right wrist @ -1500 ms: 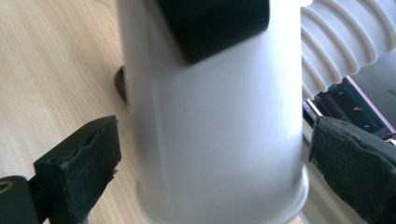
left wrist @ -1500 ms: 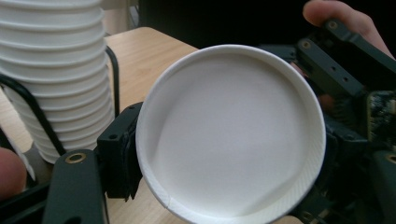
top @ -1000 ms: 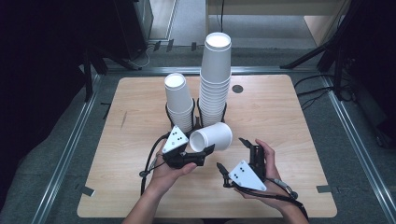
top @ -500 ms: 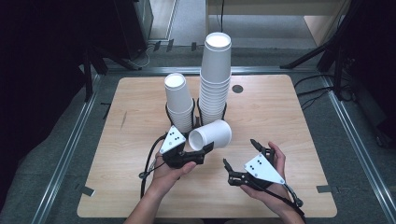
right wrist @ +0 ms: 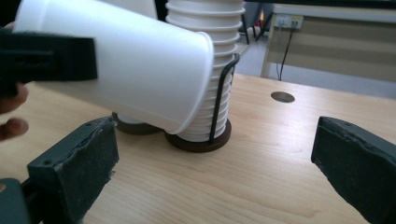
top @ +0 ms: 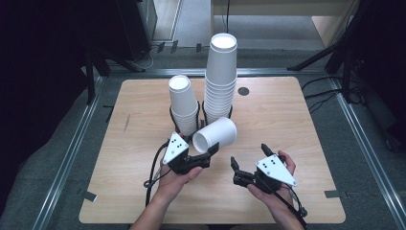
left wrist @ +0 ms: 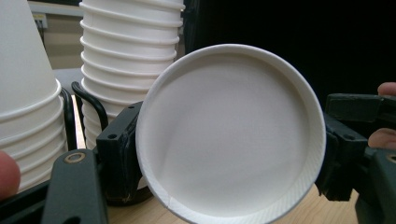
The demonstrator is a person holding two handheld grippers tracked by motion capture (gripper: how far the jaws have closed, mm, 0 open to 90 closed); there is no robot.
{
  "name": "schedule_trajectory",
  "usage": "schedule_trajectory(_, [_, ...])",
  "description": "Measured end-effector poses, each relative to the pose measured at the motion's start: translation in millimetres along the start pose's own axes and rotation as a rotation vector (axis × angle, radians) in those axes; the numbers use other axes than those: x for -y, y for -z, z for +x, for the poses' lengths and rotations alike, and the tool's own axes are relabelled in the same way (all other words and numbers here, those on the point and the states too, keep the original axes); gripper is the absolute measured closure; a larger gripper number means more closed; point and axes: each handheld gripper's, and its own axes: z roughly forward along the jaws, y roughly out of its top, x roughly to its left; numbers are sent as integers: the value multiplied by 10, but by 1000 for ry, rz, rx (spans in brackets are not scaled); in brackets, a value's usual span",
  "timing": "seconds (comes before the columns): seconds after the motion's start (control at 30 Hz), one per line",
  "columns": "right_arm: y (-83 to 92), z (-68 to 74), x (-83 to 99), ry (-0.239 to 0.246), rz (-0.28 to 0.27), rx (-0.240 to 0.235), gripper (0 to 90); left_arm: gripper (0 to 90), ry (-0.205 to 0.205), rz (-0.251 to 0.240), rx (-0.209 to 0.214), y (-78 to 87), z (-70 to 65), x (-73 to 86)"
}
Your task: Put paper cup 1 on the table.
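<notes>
Left gripper (top: pixel 210 152) has its jaws clamped on a single paper cup (top: pixel 215 135), held sideways just in front of the two cup stacks (top: pixel 220 81). Right gripper (top: pixel 250 163) sits wide open nearby, so I'd guess stacking comes next: tip the cup upright first.

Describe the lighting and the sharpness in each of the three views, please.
High view: table evenly lit, surroundings dark, slightly soft. Left gripper view: paper cup fairly sharp with soft shading inside, background black. Right gripper view: cup stack sharp, near jaws a little blurred.
</notes>
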Motion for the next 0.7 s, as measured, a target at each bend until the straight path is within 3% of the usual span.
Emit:
schedule_trajectory(0.33, [-8,-13,-112,-191,24,-39,23,245,-1,-47,8,9,-17,42])
schedule_trajectory(0.47, [-18,45,-176,-294,30,-58,33,245,-12,-70,17,9,-46,68])
schedule_trajectory(0.7, [-73,108,-152,-475,19,-82,38,245,-22,-87,-2,10,-53,98])
